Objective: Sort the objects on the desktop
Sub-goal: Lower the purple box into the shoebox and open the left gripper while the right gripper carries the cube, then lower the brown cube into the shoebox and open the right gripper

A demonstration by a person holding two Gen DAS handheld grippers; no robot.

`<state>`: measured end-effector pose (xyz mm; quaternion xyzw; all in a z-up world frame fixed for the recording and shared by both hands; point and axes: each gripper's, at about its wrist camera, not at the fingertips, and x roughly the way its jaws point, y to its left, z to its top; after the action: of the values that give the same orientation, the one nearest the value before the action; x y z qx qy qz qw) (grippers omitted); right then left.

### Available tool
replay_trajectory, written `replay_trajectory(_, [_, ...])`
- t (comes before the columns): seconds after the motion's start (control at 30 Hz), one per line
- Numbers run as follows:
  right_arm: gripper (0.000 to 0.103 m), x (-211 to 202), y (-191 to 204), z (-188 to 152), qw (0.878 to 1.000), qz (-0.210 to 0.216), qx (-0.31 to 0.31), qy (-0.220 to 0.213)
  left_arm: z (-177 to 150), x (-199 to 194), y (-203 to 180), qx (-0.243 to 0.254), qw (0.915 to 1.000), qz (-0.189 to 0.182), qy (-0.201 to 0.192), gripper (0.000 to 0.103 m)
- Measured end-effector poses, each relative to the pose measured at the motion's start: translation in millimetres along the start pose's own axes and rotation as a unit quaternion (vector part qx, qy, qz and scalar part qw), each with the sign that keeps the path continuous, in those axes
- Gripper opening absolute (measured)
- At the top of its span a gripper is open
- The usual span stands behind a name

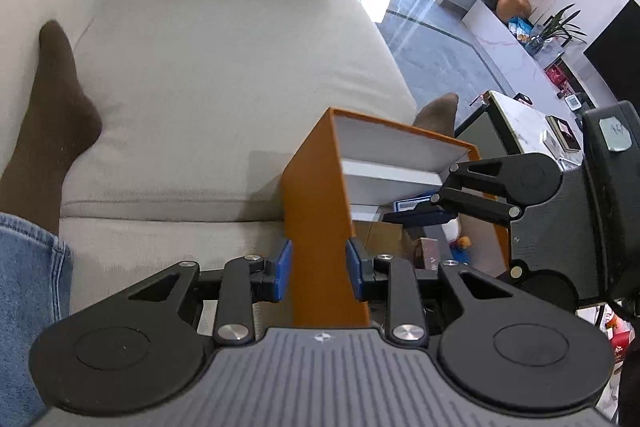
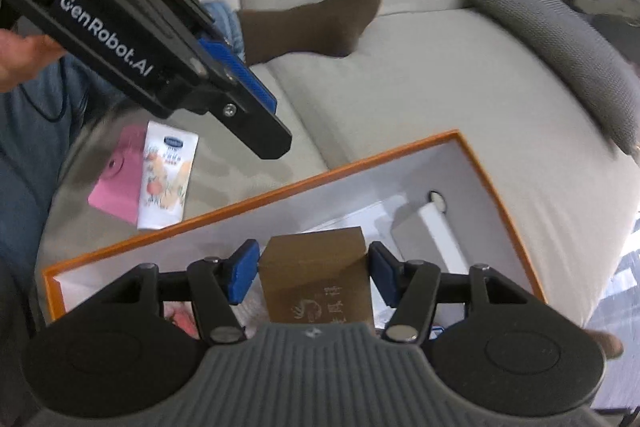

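left wrist: steeply down, close | right wrist: same | shared: orange box (image 1: pixel 320 187)

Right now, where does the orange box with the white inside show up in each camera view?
Left wrist view: the orange box stands centre, its corner wall between the left gripper jaws.
Right wrist view: the orange box lies across the lower middle, open side showing, under the right gripper.
Shared landmark: the brown sock on the beige sofa.
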<state>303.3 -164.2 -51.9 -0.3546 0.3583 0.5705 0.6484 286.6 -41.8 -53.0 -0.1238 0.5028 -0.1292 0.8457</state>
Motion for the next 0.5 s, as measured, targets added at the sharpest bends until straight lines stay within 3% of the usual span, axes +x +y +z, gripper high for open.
replay_trajectory(0.4, [0.061, 30.4, -1.3, 1.9, 0.998, 0.032, -0.019, 0.053, -7.0, 9.6, 14.9, -0.007, 0.9998, -0.013, 0.012, 0.033])
replay_trajectory(0.5, [0.061, 29.4, -1.1, 2.4, 0.999, 0.029, -0.020, 0.039, -8.7, 9.1, 14.6, -0.010, 0.9997, -0.016, 0.012, 0.033])
